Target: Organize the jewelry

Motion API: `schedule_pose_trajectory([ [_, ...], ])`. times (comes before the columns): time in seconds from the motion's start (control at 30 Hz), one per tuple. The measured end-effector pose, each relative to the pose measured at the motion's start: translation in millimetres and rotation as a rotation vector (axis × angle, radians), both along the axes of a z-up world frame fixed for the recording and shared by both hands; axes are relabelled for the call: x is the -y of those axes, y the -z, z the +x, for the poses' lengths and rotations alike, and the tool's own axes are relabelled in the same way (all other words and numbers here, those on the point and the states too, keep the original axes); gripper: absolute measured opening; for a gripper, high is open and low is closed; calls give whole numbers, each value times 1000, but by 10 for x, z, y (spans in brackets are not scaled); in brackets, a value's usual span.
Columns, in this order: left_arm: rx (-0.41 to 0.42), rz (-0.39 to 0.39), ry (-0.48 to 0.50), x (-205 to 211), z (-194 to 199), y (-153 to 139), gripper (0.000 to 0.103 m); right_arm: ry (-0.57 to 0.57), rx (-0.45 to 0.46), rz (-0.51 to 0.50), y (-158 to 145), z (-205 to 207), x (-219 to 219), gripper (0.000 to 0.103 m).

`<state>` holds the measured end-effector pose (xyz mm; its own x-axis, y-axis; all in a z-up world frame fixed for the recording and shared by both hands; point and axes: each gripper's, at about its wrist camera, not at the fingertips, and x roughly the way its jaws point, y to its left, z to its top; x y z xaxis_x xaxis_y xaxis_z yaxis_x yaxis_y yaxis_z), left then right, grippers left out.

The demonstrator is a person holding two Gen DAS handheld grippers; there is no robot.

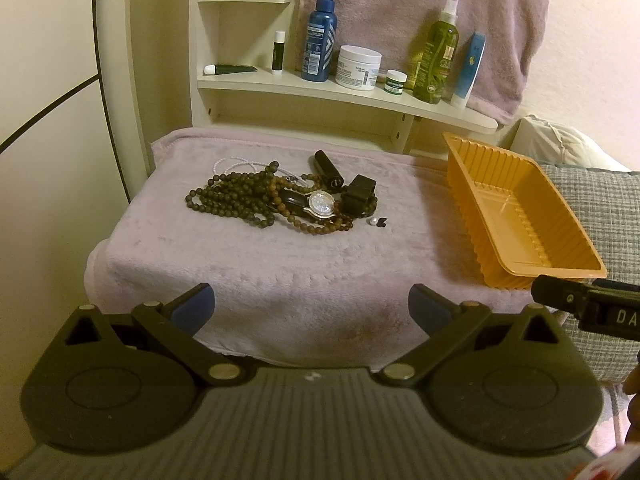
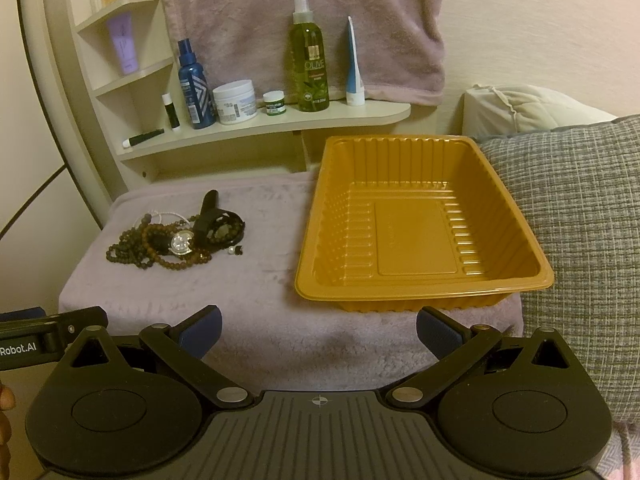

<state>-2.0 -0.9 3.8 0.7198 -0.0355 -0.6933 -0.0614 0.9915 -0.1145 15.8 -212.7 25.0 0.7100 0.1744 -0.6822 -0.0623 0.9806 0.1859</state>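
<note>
Both jaws stand wide open and hold nothing: the left gripper [image 1: 311, 306] faces the jewelry pile [image 1: 280, 200] at the towel's [image 1: 240, 264] far-left part, nearer than the right gripper [image 2: 318, 326], which faces the orange tray [image 2: 520, 284] at the right edge.

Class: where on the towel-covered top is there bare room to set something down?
Bare towel lies between the grippers and the jewelry pile, and between pile and tray. The tray is empty. It is crowded at the pile.
</note>
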Motion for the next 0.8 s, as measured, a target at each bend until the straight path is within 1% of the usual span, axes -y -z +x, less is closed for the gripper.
schedule_pose_trajectory([
  [0.8,2,-4,2,11,-16,6,102,2,1,1,-6,-8,2,103],
])
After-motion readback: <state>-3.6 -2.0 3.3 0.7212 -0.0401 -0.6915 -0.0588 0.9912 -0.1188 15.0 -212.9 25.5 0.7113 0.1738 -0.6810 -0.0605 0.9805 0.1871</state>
